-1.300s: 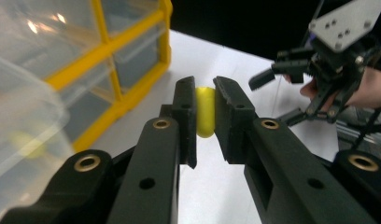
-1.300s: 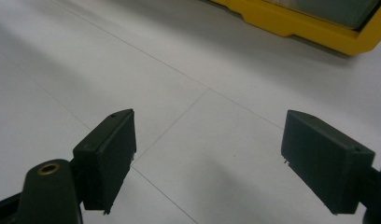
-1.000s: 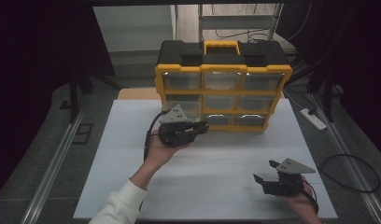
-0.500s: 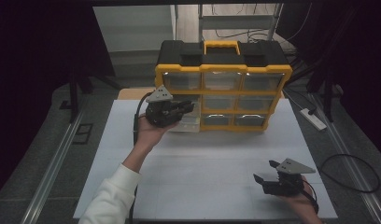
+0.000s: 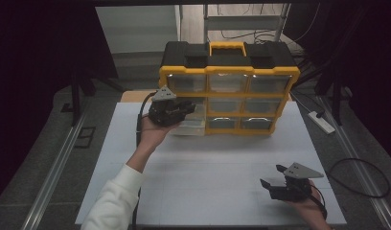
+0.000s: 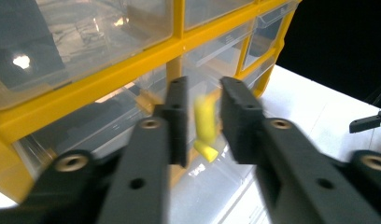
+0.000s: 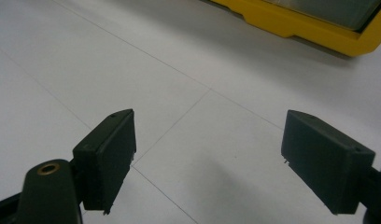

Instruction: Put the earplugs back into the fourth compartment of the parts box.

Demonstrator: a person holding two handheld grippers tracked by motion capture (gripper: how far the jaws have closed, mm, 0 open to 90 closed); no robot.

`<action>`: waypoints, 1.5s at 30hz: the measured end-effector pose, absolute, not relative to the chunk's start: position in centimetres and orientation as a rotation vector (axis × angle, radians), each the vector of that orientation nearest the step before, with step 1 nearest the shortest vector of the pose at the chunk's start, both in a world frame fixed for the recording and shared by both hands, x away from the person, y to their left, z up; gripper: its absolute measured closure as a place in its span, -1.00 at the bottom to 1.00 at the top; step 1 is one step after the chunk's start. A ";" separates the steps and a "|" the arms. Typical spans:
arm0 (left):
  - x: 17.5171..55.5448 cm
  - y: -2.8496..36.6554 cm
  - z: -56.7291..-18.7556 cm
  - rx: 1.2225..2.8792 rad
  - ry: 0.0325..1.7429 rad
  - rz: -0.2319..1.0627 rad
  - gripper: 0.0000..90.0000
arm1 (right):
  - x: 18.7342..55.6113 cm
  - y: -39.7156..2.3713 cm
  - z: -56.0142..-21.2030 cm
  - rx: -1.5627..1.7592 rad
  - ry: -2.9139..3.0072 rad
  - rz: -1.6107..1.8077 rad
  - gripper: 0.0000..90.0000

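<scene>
A yellow and black drawer organizer [image 5: 229, 86] stands at the far middle of the white bench [image 5: 208, 167], with clear plastic drawers in three rows. The left tongs [image 5: 184, 108] are held up against its lower left corner, where one clear drawer [image 5: 191, 125] stands pulled out from the frame toward the person. In the left gripper view the left tongs [image 6: 202, 119] point into that part of the organizer [image 6: 86, 88], jaws a narrow gap apart, and a small yellow object [image 6: 205, 126] shows in the gap. It is blurred, so what it is cannot be told, nor whether the jaws press on it or it simply lies behind them inside a drawer; whether these tongs are clenched or released cannot be told.

The right tongs [image 5: 272, 176] rest low over the bench, well apart from the organizer, toward the near right corner. In the right gripper view the right tongs [image 7: 223, 158] are released, jaws spread wide with bare white bench [image 7: 179, 93] between them. The organizer's yellow base [image 7: 310, 25] is cut off at the top edge there.

The person's left sleeve [image 5: 114, 201] is white. The right hand [image 5: 311, 208] is partly cut off by the lower edge. The drawers' contents are hard to make out through the glare on the plastic.
</scene>
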State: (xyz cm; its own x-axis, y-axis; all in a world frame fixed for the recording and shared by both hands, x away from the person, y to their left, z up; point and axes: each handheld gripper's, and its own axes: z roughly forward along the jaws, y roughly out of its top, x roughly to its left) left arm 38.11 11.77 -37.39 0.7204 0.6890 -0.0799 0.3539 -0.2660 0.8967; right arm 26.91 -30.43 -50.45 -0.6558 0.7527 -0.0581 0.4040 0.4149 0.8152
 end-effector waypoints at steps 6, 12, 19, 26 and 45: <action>37.4 11.8 -37.1 1.851 0.838 0.436 -0.32 | 26.9 -30.4 -50.5 0.983 2.258 1.132 -0.59; 35.7 12.7 -37.2 1.833 0.814 0.433 -0.48 | 26.9 -30.5 -50.4 0.987 2.249 1.139 -0.59; 33.0 14.0 -38.2 1.846 0.800 0.429 -0.52 | 26.9 -30.5 -50.4 0.983 2.249 1.141 -0.59; 30.5 15.4 -39.4 1.854 0.792 0.436 -0.53 | 26.9 -30.4 -50.4 0.977 2.253 1.141 -0.59; 25.6 19.3 -47.6 1.900 0.906 0.415 -0.53 | 26.9 -30.4 -50.4 0.986 2.252 1.143 -0.59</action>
